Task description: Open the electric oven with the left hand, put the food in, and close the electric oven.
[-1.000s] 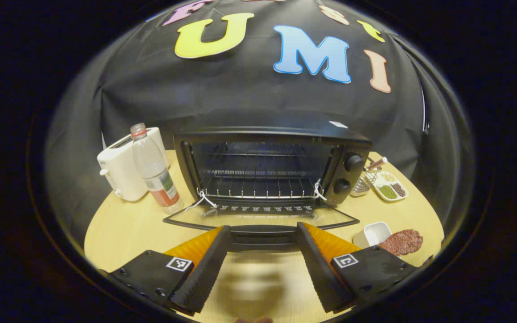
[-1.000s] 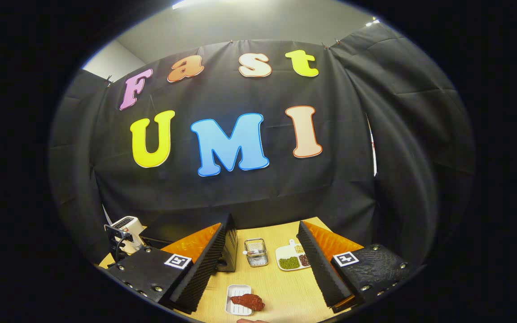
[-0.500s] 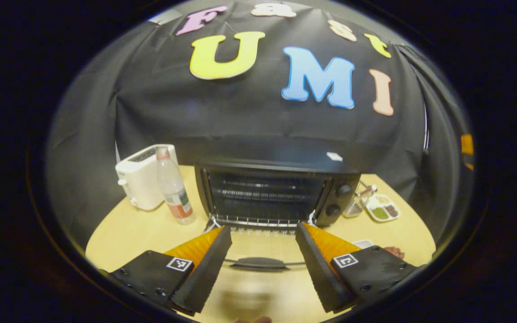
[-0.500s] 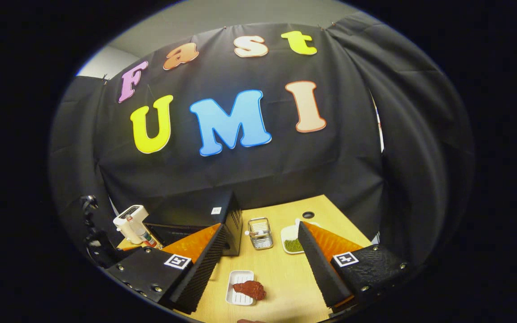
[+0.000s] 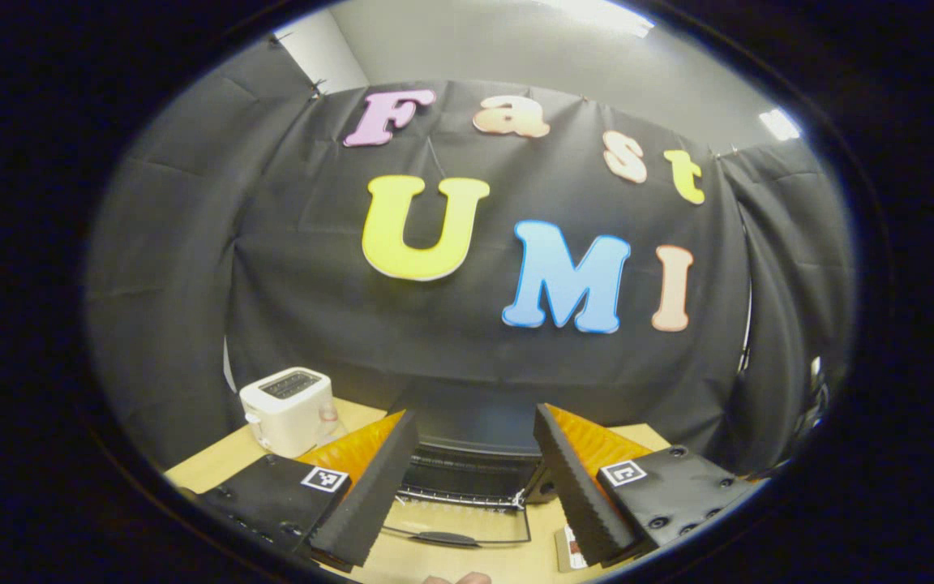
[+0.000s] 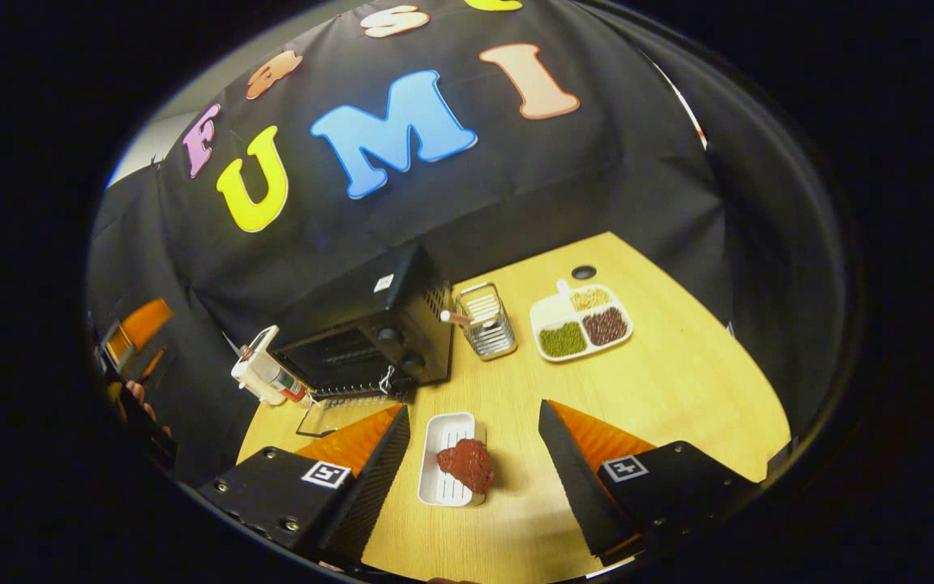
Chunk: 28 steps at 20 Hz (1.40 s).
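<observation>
While the oven (image 6: pixel 366 345) door (image 6: pixel 337 412) lies open | food (image 6: pixel 465 464) on its tray (image 6: pixel 444 461), not yet loaded | right claw (image 6: pixel 473 462) wide above it | left claw (image 5: pixel 467 478) wide, empty | closing remains.

The left gripper (image 5: pixel 467 487) has been drawn back from the opened oven (image 5: pixel 471 450); the right gripper (image 6: pixel 475 478) has been tilted down over the food (image 6: pixel 467 464)

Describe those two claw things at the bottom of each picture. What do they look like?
Each is a handheld two-finger gripper. The left gripper and right gripper look alike: two wedge-shaped fingers with ribbed inner faces, mounted on black blocks with screws. Each block carries a small square black-and-white marker tag.
</observation>
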Motion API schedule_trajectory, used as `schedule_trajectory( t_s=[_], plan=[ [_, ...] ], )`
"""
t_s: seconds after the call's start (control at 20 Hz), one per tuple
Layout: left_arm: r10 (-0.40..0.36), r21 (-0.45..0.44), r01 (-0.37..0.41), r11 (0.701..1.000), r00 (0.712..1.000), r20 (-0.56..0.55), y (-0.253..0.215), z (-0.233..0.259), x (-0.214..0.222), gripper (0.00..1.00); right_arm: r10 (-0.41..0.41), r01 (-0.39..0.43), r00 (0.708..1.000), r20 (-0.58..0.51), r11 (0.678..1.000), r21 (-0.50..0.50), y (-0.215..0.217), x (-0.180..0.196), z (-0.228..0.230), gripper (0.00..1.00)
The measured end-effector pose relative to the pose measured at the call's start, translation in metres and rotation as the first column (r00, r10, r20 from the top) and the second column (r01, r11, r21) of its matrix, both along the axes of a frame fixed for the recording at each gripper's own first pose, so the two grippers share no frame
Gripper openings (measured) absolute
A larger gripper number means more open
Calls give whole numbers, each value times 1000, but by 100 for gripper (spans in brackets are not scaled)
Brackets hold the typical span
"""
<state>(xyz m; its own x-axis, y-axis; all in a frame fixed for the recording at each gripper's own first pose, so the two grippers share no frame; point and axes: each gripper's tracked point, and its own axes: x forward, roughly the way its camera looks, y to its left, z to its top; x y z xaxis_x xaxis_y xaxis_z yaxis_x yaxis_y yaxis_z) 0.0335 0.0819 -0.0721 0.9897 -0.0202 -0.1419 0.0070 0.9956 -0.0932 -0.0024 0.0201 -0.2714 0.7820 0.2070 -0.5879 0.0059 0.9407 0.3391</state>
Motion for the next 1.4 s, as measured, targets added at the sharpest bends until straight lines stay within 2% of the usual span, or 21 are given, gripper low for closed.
schedule_trajectory(
  t_s=[0.15,0.35,0.55,0.6,0.65,0.75,0.85,0.9,1.15,1.25,1.3,1.4],
  plan=[
    [16,0,-16,1000,998,57,5,32,-11,99,18,-9,995,-102,996,85,8,-2,-49,97],
    [47,25,-49,998,995,86,19,50,-28,99,11,33,978,-210,978,206,15,-5,-92,94],
    [63,41,-66,997,996,70,26,45,-41,99,19,59,963,-268,959,278,26,-6,-114,71],
    [68,42,-71,997,996,64,28,42,-44,99,16,66,964,-265,952,298,26,-3,-111,54],
    [73,42,-76,996,996,59,29,40,-46,99,17,76,962,-271,942,328,31,-2,-110,46],
    [78,44,-80,996,996,50,31,37,-49,99,22,92,954,-300,928,361,37,-3,-113,17],
    [78,44,-80,996,996,45,32,37,-52,99,28,94,953,-303,921,379,37,-1,-106,16],
    [76,42,-78,996,996,45,31,36,-51,99,29,95,952,-304,918,385,38,0,-105,11],
    [50,45,-52,998,997,53,27,38,-48,99,34,96,960,-279,893,440,37,-3,-83,11],
    [40,42,-42,998,998,50,26,37,-46,99,42,94,963,-266,873,478,38,-5,-71,11],
    [34,38,-36,999,998,50,24,37,-44,95,46,94,964,-260,859,503,39,-5,-63,11],
    [22,31,-24,999,998,55,22,37,-40,95,60,88,971,-233,813,576,44,-5,-40,11]
  ],
)
